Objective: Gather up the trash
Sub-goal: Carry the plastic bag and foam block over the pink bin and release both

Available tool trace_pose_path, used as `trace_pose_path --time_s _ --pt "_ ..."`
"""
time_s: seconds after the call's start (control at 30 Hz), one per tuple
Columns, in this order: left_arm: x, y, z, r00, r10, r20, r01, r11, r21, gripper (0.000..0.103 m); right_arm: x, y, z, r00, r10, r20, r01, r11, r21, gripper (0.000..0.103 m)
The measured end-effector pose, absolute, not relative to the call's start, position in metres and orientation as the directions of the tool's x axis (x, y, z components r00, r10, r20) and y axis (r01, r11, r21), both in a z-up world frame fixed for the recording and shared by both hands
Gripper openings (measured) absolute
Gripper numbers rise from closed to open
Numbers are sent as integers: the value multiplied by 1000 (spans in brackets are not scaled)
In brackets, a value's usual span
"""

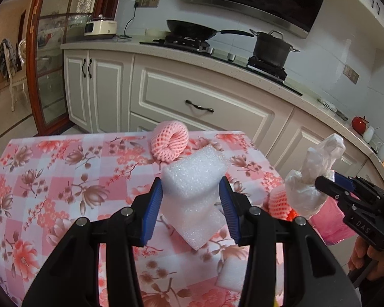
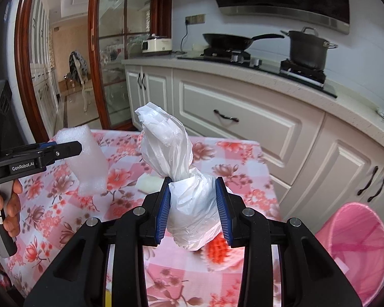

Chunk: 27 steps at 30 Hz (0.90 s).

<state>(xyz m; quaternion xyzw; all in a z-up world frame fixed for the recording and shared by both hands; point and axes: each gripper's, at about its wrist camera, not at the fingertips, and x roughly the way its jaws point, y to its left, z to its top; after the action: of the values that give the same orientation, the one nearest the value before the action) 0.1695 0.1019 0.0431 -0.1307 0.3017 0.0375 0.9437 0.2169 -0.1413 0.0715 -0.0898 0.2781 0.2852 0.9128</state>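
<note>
Both grippers are holding trash above the table (image 1: 51, 179) with the pink flowered cloth. On the left gripper (image 1: 192, 204) the blue pads press from both sides on a white foam block (image 1: 192, 199), which stands up between them and is lifted off the cloth; in the right wrist view the same block (image 2: 89, 163) shows at the left, with a hand (image 2: 10, 204) on the handle below it. On the right gripper (image 2: 193, 209) the jaws are clamped on a crumpled white plastic bag (image 2: 176, 158), whose twisted top points upward; an orange-red piece of net (image 2: 217, 252) shows just under the bag, but I cannot tell if it is held too. On the cloth lie a pink foam net sleeve (image 1: 169, 143) near the far edge and a small white foam piece (image 1: 230, 271) close to the left gripper. One pink trash bin (image 2: 358, 245) stands on the floor just beside the table, at the right. Behind are white cabinets (image 1: 204, 102), a wok (image 1: 192, 29) and a dark pot (image 1: 271, 48) on the stove.
</note>
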Motion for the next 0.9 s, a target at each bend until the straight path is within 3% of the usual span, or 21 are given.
trace_pose_path --time_s 0.4,0.9 --pt "186 45 80 840 -56 -540 -63 978 -199 44 222 -228 96 768 379 -517 -444 896 -2 34" --pt "234 -85 105 826 -214 -521 135 973 -186 44 230 -352 91 825 240 -512 -253 966 47 34"
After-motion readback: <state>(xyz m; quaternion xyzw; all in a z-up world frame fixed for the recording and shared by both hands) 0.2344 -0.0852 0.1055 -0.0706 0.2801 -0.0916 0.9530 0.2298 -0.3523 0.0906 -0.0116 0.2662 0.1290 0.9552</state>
